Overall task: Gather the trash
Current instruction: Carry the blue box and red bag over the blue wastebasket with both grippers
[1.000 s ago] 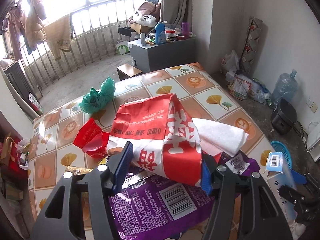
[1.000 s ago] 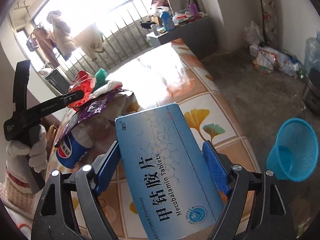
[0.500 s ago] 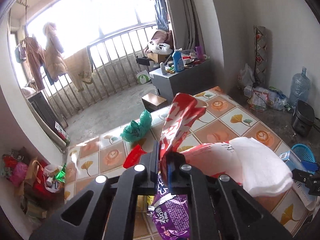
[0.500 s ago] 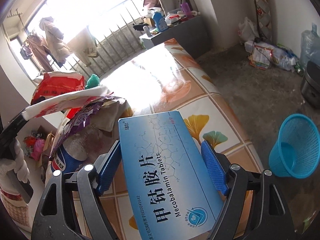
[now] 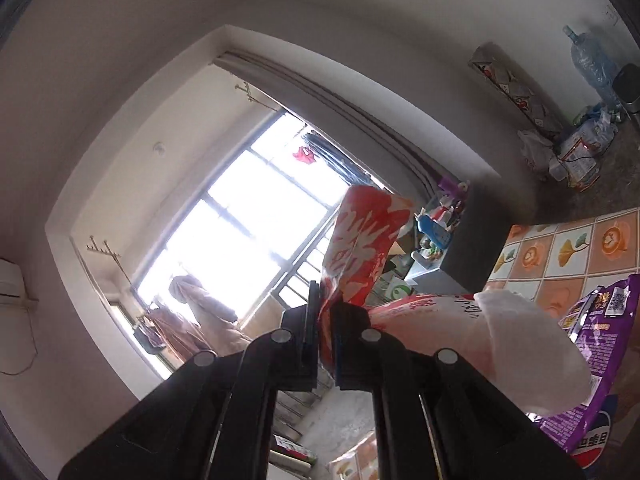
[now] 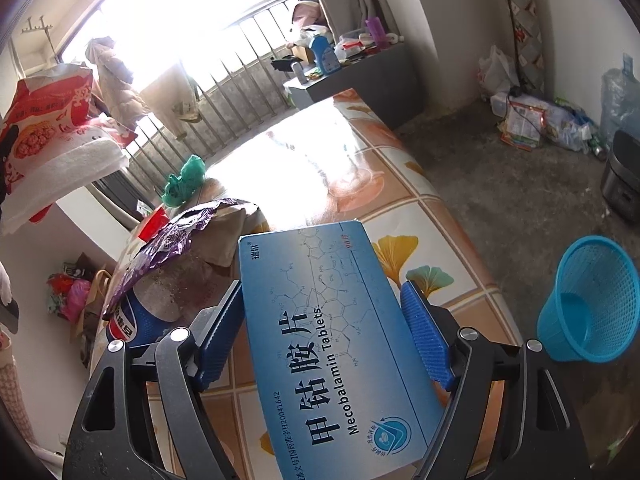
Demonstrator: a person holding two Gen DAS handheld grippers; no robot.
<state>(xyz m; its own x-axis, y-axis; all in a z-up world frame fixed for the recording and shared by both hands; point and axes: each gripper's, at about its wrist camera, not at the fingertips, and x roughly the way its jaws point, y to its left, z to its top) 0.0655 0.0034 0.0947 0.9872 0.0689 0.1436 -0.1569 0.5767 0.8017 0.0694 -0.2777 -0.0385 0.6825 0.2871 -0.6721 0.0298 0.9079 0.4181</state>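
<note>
My left gripper (image 5: 324,308) is shut on a red and white snack bag (image 5: 360,248), pinching its crumpled edge; the bag hangs in the air with a white paper sheet (image 5: 528,352) lying on it. In the right wrist view the same bag (image 6: 48,108) is raised at the far left. My right gripper (image 6: 322,296) is shut on a blue tablet box (image 6: 328,328), held above the tiled tablecloth (image 6: 360,160). A blue mesh waste basket (image 6: 588,300) stands on the floor to the right of the table.
A purple wrapper (image 6: 176,236) lies over a blue-labelled bottle (image 6: 128,320) and brown paper at the table's left. A green plastic bag (image 6: 184,180) and a red wrapper (image 6: 154,224) lie farther back. A grey cabinet (image 6: 340,80) with bottles stands by the railing.
The left gripper went from open around the red bag to shut on it, then lifted it and rolled, so its view now tilts toward the window. The right gripper and box stayed put.
</note>
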